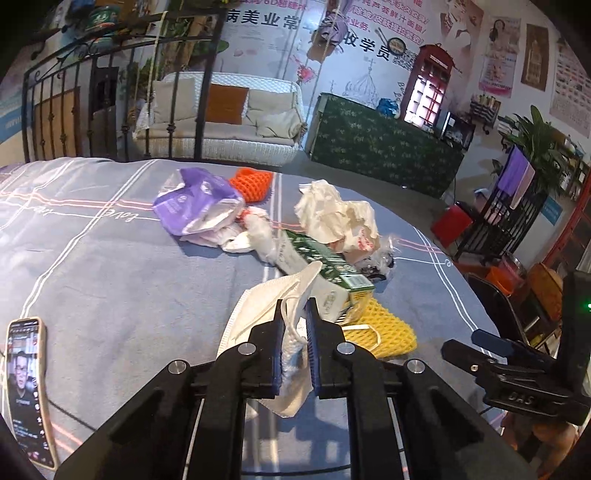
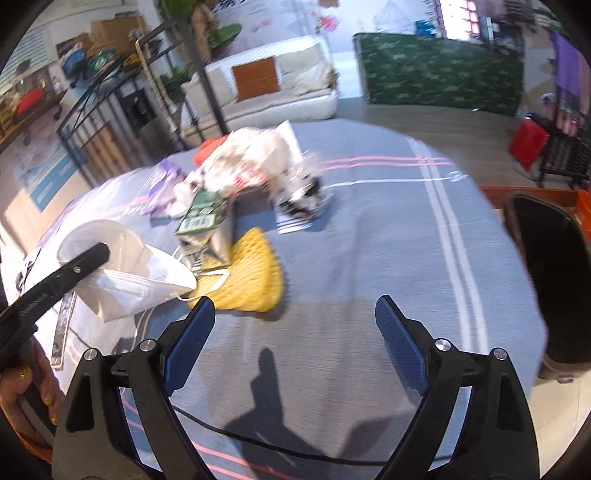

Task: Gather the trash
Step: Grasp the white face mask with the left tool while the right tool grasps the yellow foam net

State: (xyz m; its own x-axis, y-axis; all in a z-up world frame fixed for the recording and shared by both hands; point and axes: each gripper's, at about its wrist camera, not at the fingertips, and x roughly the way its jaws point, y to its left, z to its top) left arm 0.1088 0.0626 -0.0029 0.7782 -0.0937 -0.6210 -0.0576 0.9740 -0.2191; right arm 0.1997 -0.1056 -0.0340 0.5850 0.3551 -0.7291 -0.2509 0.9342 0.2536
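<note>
Left gripper [image 1: 295, 332] clamped on one white face mask [image 1: 266, 306]; right gripper [image 2: 295, 332] spread wide, holding nothing.

On the blue striped bedsheet [image 1: 110, 277], counted: one mask, pinched by its folded edge and lifted just above the sheet, ear loop dangling; one green-and-white carton [image 1: 325, 266], print too small to read; one yellow foam net [image 1: 384, 328] touching the carton; one orange foam net [image 1: 251, 182]; one purple plastic bag [image 1: 192, 203]; one crumpled white paper wad [image 1: 332, 214] with red marks, unreadable. One phone [image 1: 27, 387] lying screen-up at left. "Love" stitched on the sheet, seen upside down. Chinese characters across the wall poster [image 1: 266, 16].
</note>
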